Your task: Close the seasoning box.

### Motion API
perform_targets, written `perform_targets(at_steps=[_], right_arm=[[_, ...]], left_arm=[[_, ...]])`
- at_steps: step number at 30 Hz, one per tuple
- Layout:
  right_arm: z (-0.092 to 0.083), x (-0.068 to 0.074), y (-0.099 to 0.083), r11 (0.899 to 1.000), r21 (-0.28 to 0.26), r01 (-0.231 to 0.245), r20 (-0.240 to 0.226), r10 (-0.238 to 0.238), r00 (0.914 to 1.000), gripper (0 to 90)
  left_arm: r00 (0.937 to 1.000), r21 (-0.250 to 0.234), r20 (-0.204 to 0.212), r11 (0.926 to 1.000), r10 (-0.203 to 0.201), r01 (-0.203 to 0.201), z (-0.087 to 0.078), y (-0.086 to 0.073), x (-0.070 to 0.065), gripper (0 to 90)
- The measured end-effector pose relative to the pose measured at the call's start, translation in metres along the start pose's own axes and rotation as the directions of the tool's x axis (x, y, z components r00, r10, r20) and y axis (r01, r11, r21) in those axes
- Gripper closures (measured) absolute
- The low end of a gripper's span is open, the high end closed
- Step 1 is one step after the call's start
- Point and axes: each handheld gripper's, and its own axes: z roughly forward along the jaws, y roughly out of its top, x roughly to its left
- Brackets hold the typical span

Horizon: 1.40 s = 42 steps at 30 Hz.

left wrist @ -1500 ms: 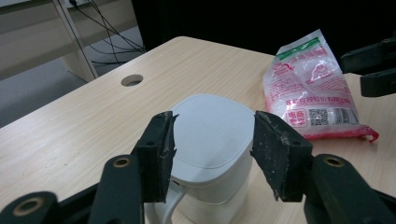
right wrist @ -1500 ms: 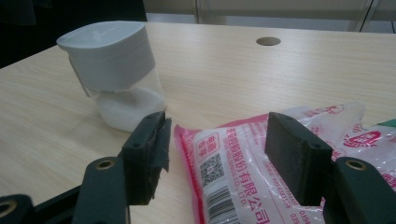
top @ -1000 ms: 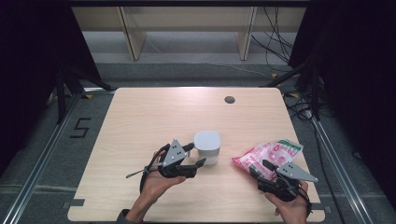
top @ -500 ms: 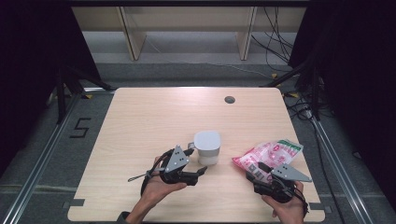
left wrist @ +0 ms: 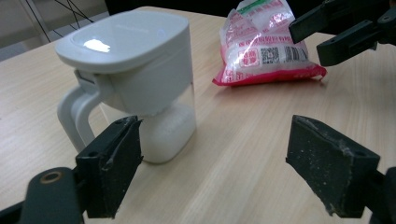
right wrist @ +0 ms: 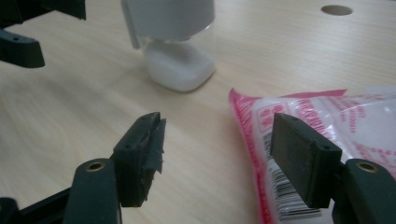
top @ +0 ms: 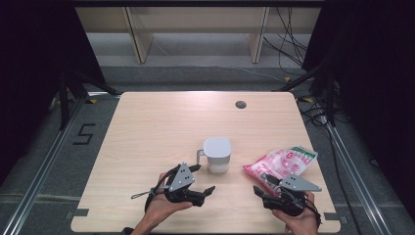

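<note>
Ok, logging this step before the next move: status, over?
Left gripper jaws just opening, nothing between. Right gripper open at pink bag's corner. White lidded jug upright, untouched. Nothing blocking.

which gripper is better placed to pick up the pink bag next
Right. The right gripper sits at the pink bag's near edge, jaws open around its corner. The left gripper is by the white container.

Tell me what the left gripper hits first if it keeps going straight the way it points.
Probably bare table: the left gripper is open, and the white lidded container stands just off its line, ahead of one jaw. The pink bag lies farther on.
</note>
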Motion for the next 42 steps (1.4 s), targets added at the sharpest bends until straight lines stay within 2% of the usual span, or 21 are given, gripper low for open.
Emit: perform_targets(at_steps=[1,2,3,5,7,8,9,10,11,12,16,17,18,20,22,23,25,27,30,35,42], right_arm=[[0.000,-0.001,-0.001,0.999,0.008,0.031,-0.016,-0.031,0.9994,35.1],[-0.001,0.003,-0.002,0.999,0.032,0.022,-0.015,-0.022,0.9997,35.1],[0.000,0.003,-0.003,0.998,0.036,0.051,-0.017,-0.050,0.9986,35.0],[0.001,0.005,-0.005,0.997,0.045,0.063,-0.030,-0.062,0.9976,35.0],[0.001,0.005,-0.007,0.996,0.041,0.083,-0.020,-0.083,0.9964,35.0],[-0.001,0.009,-0.007,0.996,0.066,0.052,-0.023,-0.050,0.9985,34.9],[-0.001,0.007,-0.008,0.995,0.051,0.091,-0.017,-0.090,0.9958,34.7],[-0.001,0.010,-0.010,0.997,0.051,0.057,-0.026,-0.056,0.9981,34.5],[0.000,0.009,-0.010,0.995,0.067,0.077,-0.042,-0.074,0.9964,34.5],[-0.001,0.010,-0.011,0.993,0.065,0.095,-0.028,-0.093,0.9953,34.5],[-0.001,0.015,-0.015,0.990,0.090,0.109,-0.036,-0.106,0.9937,34.3],[0.000,0.016,-0.016,0.990,0.093,0.107,-0.056,-0.102,0.9932,34.3],[-0.001,0.017,-0.017,0.988,0.097,0.121,-0.049,-0.117,0.9920,34.3],[-0.002,0.019,-0.017,0.987,0.103,0.122,-0.043,-0.118,0.9921,34.3],[-0.003,0.019,-0.018,0.986,0.104,0.127,-0.066,-0.121,0.9905,34.2],[-0.006,0.019,-0.019,0.985,0.099,0.138,-0.042,-0.134,0.9901,34.1],[-0.007,0.019,-0.020,0.985,0.103,0.139,-0.045,-0.135,0.9898,33.8],[-0.008,0.019,-0.022,0.983,0.124,0.133,-0.086,-0.123,0.9886,33.6],[-0.009,0.020,-0.024,0.979,0.130,0.155,-0.055,-0.149,0.9873,33.5],[-0.008,0.021,-0.025,0.971,0.152,0.187,-0.066,-0.179,0.9816,33.3],[-0.006,0.019,-0.026,0.970,0.162,0.179,-0.081,-0.168,0.9825,32.9]], left_arm=[[1.0000,0.002,-0.002,1.0000,-0.006,0.006,0.000,-0.003,-0.001,17.3],[0.9997,0.014,-0.016,0.9997,-0.019,0.019,-0.001,-0.007,-0.003,17.4],[0.9998,0.019,-0.014,0.9998,0.011,-0.010,-0.001,-0.010,-0.003,17.4],[0.9998,0.018,-0.017,0.9998,0.009,-0.009,-0.002,-0.014,-0.004,17.8],[0.9998,0.018,-0.013,0.9997,-0.015,0.016,-0.004,-0.018,-0.005,18.0],[0.9997,0.008,-0.013,0.9997,-0.022,0.022,-0.005,-0.019,-0.006,18.0],[0.9997,0.008,-0.013,0.9998,-0.019,0.019,-0.006,-0.021,-0.005,18.2],[0.9996,0.004,-0.022,0.9999,-0.015,0.015,-0.007,-0.022,-0.005,18.4],[0.9993,0.002,-0.031,0.9998,-0.021,0.021,-0.007,-0.024,-0.004,18.4],[0.9991,-0.003,-0.031,0.9996,-0.029,0.028,-0.007,-0.026,-0.004,18.4],[0.9986,0.014,-0.027,0.9988,-0.047,0.047,-0.009,-0.032,-0.006,18.5],[0.9990,0.032,-0.028,0.9989,-0.034,0.035,-0.010,-0.033,-0.006,18.5],[0.9987,0.023,-0.038,0.9991,-0.035,0.036,-0.010,-0.034,-0.006,18.5],[0.9987,0.049,-0.049,0.9986,-0.016,0.018,-0.014,-0.037,-0.005,18.5],[0.9981,0.027,-0.047,0.9987,-0.041,0.042,-0.014,-0.039,-0.006,18.6],[0.9981,0.028,-0.049,0.9988,-0.038,0.040,-0.015,-0.039,-0.006,18.6],[0.9978,0.026,-0.049,0.9986,-0.044,0.046,-0.015,-0.041,-0.007,18.6],[0.9985,0.049,-0.044,0.9982,-0.032,0.034,-0.015,-0.042,-0.008,18.7],[0.9985,0.045,-0.034,0.9980,-0.044,0.045,-0.012,-0.044,-0.009,18.6],[0.9983,0.075,-0.040,0.9962,-0.042,0.044,-0.012,-0.046,-0.005,18.6],[0.9970,0.087,-0.048,0.9941,-0.061,0.065,-0.012,-0.048,0.000,18.7]])
